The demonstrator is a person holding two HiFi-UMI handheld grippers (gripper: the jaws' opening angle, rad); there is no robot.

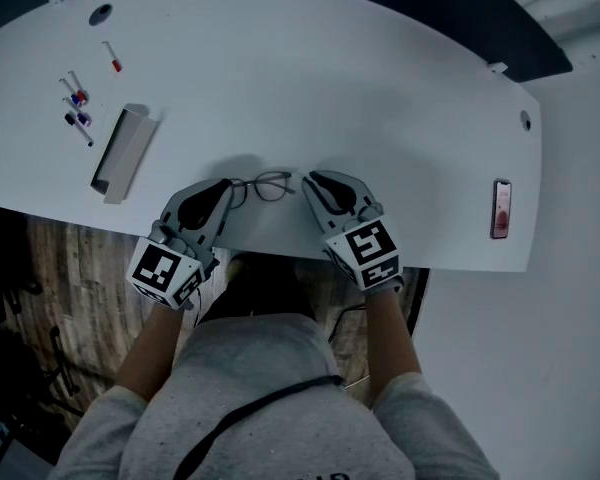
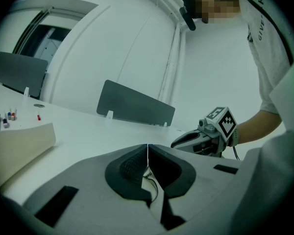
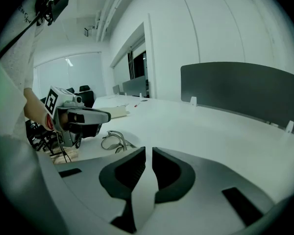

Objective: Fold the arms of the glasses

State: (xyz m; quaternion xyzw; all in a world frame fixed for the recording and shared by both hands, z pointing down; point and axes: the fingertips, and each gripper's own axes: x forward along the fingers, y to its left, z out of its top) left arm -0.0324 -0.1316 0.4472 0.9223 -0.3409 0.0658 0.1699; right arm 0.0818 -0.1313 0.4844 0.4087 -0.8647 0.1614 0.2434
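Note:
Thin wire-framed glasses (image 1: pixel 270 185) lie on the white table (image 1: pixel 380 98) near its front edge, between my two grippers. My left gripper (image 1: pixel 227 184) is shut, its tip against the glasses' left end. In the left gripper view a thin piece of the glasses' wire (image 2: pixel 154 182) shows just under the closed pads of the left gripper (image 2: pixel 147 155); I cannot tell whether it is pinched. My right gripper (image 1: pixel 306 179) sits at the glasses' right end. Its jaws (image 3: pixel 148 153) stand slightly apart with only table between them, and the glasses (image 3: pixel 113 141) lie to their left.
A long grey case (image 1: pixel 123 151) lies at the left, with several pens (image 1: pixel 77 108) and a red-tipped one (image 1: pixel 112 58) beyond it. A phone (image 1: pixel 501 208) lies near the table's right edge. Grey divider panels (image 3: pixel 240 89) stand along the far edge.

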